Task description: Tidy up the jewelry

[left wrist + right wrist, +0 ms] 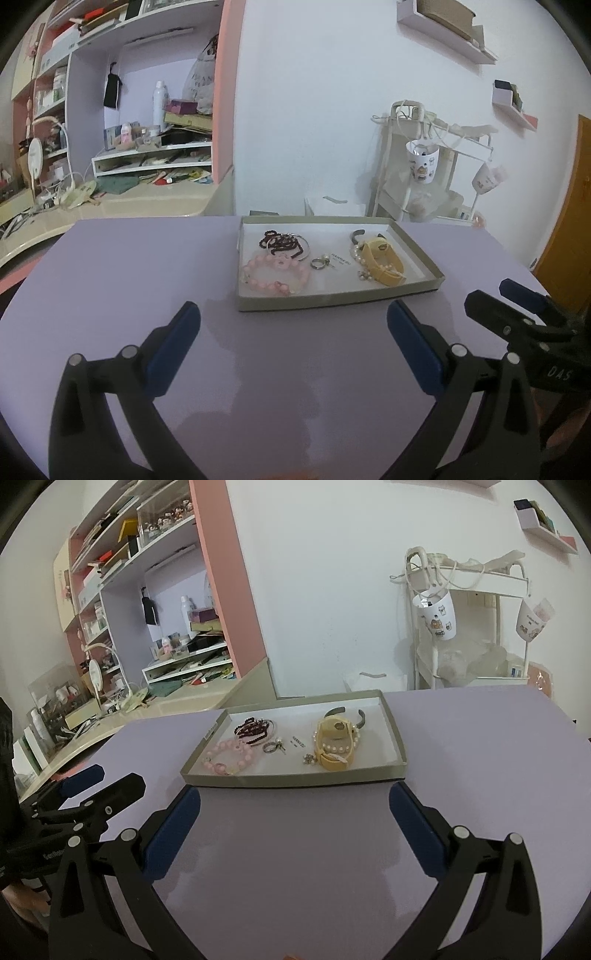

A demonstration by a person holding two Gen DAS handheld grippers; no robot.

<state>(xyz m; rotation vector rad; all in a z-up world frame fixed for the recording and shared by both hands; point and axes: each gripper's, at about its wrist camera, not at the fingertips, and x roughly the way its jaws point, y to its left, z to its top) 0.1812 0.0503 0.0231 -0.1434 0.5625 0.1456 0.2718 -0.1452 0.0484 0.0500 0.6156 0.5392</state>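
A shallow grey cardboard tray (332, 300) (295, 778) lies on the lilac table. Inside it are a pink bead bracelet (275, 275) (229, 757), a dark red bead string with a silver bangle (284, 242) (255, 729), a ring (318, 263) (271, 747), a yellow band with a pearl bracelet (382, 264) (334, 744) and a small earring (364, 275) (308, 759). My left gripper (293, 317) is open, short of the tray's near left side. My right gripper (295, 799) is open, close to the tray's front wall. Each gripper also shows in the other's view, right gripper (517, 299) and left gripper (99, 786).
A cluttered desk with shelves (129, 155) (147, 646) stands beyond the table at the left. A white cart hung with cups (424, 162) (461, 620) stands against the wall at the back right. A wooden door (569, 221) is at the far right.
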